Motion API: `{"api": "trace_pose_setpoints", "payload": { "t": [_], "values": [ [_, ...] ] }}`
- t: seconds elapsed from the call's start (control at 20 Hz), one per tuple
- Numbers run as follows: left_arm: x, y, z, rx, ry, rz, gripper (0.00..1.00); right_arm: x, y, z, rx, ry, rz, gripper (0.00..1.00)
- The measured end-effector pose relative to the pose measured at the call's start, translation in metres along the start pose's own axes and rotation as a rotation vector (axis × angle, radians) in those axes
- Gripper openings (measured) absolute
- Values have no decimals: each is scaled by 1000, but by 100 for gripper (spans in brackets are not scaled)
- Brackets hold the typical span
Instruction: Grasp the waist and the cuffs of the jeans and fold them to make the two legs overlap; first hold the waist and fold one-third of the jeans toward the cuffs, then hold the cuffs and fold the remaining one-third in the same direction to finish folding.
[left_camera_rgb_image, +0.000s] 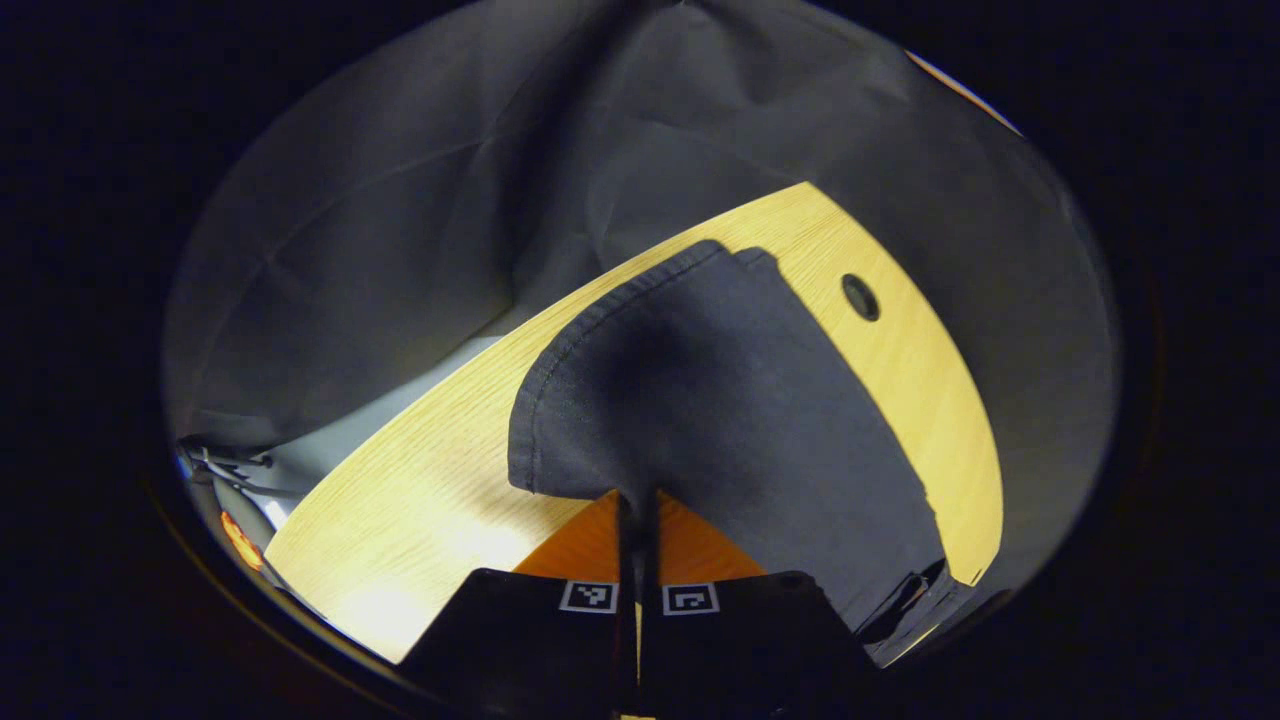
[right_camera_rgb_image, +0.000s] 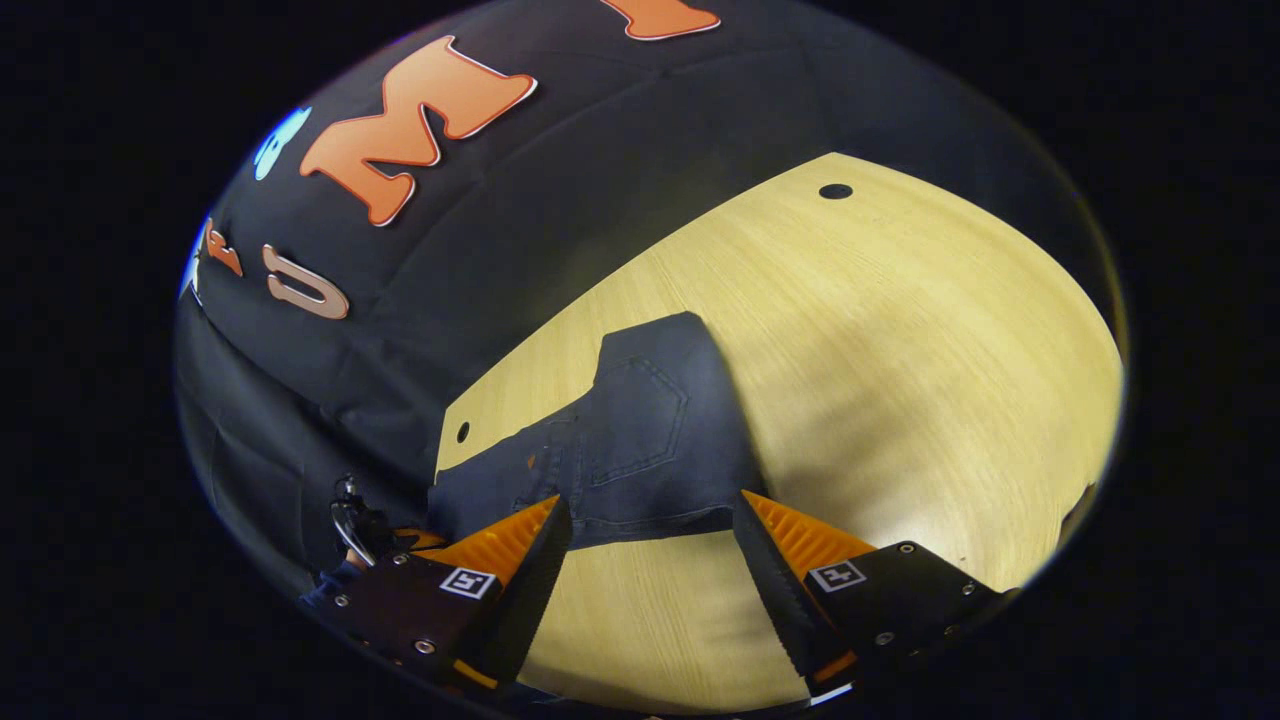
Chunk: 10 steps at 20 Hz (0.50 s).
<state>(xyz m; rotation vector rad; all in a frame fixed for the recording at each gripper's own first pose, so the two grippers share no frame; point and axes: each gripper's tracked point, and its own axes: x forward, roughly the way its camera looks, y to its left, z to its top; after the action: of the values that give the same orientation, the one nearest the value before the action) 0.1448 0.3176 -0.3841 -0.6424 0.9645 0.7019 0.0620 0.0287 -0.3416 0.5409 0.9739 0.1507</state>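
We find the left gripper (left_camera_rgb_image: 637, 515) pinched on the jeans (left_camera_rgb_image: 720, 400), lifted over the table (left_camera_rgb_image: 420, 490), the right gripper (right_camera_rgb_image: 650, 545) wide open and empty; folding remains unfinished.

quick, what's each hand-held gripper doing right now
Left hand-held gripper: shut on the jeans, pinching a hemmed edge and lifting it off the table.
Right hand-held gripper: open, holding nothing, fingers either side of the jeans' waist end.
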Motion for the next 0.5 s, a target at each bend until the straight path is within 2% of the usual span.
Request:
{"api": "trace_pose_setpoints", "payload": {
  "t": [0.2,0.4,0.5],
  "values": [
    [-29,-24,11,12,-111,-152,2,0,-3,11,-15,-6,3,98],
    [-68,-57,14,62,-201,-265,1,5,8,17,-29,-5,35,98],
    [-92,-75,17,130,-260,-300,1,8,13,18,-40,-2,44,98]
  ]
}}
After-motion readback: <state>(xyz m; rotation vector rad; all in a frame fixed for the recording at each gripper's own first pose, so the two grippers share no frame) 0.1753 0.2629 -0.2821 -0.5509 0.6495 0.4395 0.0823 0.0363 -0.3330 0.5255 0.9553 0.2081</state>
